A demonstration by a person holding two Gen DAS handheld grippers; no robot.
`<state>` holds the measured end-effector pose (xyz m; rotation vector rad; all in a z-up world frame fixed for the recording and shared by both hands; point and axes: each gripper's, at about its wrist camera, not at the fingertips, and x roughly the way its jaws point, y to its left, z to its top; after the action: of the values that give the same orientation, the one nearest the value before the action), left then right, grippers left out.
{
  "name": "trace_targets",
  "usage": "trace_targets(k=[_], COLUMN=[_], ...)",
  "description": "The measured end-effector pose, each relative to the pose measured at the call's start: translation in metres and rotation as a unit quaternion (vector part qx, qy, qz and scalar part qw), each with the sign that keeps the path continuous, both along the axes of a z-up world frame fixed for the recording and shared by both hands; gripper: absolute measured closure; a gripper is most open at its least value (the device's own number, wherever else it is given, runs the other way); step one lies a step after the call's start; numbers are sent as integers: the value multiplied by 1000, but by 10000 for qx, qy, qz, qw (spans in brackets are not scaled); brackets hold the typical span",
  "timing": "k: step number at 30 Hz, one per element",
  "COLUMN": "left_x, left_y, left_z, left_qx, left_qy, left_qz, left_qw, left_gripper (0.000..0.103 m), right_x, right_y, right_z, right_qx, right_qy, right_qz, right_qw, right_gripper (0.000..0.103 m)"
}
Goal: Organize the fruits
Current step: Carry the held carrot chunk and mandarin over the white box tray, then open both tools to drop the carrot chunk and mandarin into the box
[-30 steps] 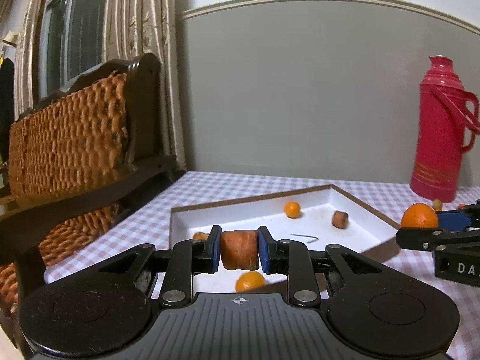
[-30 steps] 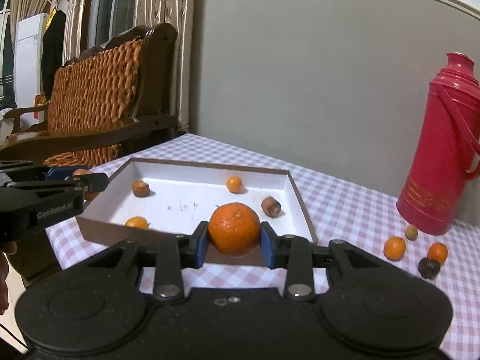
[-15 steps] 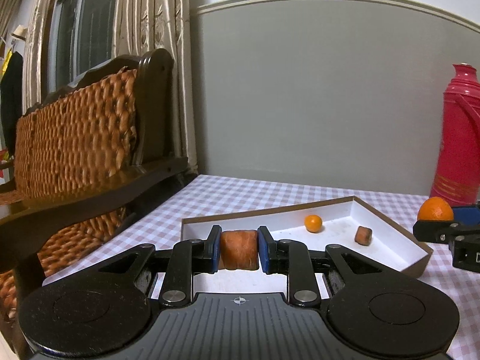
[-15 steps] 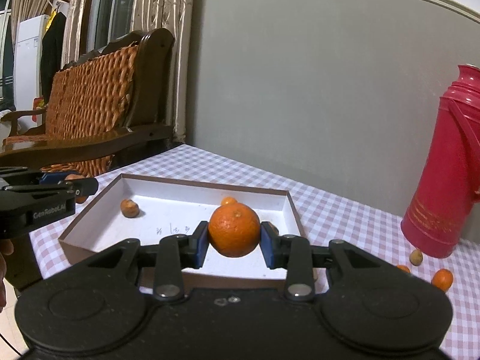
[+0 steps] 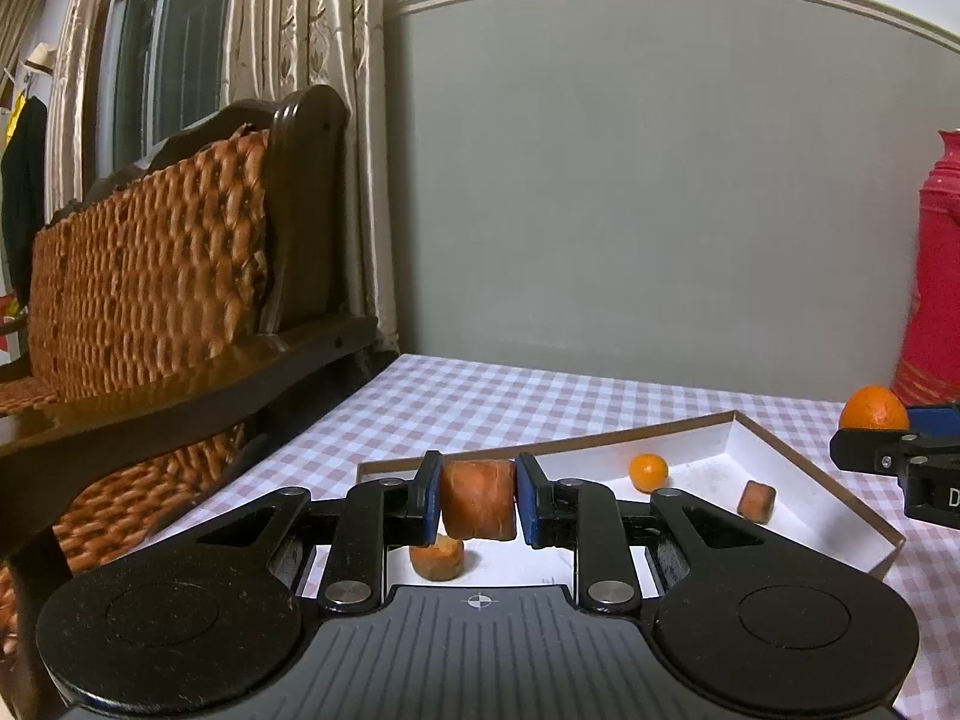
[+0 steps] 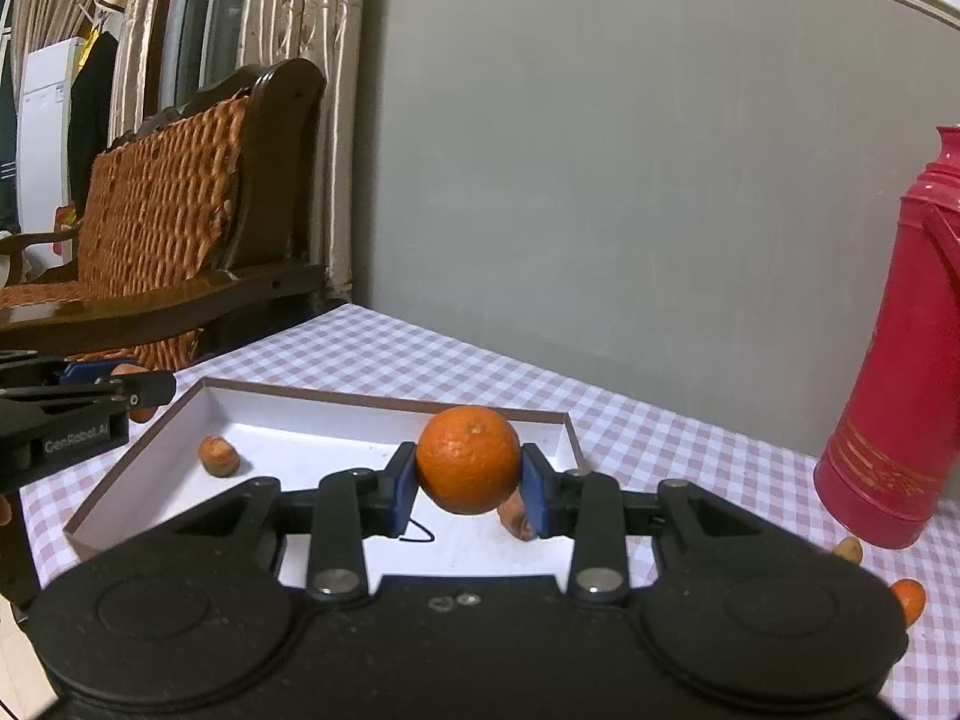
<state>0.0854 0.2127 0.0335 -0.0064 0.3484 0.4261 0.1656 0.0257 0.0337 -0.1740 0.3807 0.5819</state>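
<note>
Both claws loaded, carry-to-box step in hand. Left claw (image 5: 478, 499) is closed down on a brown-orange chunk of fruit (image 5: 478, 498), pads pressing both flat sides; the chunk hangs clear above the near-left end of the shallow white box (image 5: 804, 513), with another small piece (image 5: 437, 558) lying on the box floor just below it. Right claw (image 6: 468, 489) is clamped on a round orange (image 6: 468, 459), held above the box interior near its right wall (image 6: 570, 438). In the box: a small orange (image 5: 648, 472), a brown piece (image 5: 756, 500), one more piece at the left side (image 6: 218, 455). Loose fruit remains on the checked worktop (image 6: 690, 438) by the red flask (image 6: 900, 372). Judgement: placing comes next. Each claw needs lowering close to the box floor over a bare patch before letting go; the orange will likely roll if dropped from height, so release low, away from the pieces already lying there.
</note>
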Motion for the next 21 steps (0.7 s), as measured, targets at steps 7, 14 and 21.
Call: trace_targets(k=[7,14,21], left_x=[14,33,51], left_y=[8,26,33], left_z=[-4,-5,-9], left_qx=[-29,-101,-133], left_qy=[30,145,354], left_qz=[58,162,250], left_qw=[10000,9997,9990], left_gripper=[77,77,77], right_x=[19,43,67], right_y=[5,16,25], right_z=[-6,-4,-7], right_qx=[-31,-78,-98], right_qy=[36,82,265], right_qz=[3,8,20], right_qw=[10000,9999,9996], right_gripper=[76,76,76])
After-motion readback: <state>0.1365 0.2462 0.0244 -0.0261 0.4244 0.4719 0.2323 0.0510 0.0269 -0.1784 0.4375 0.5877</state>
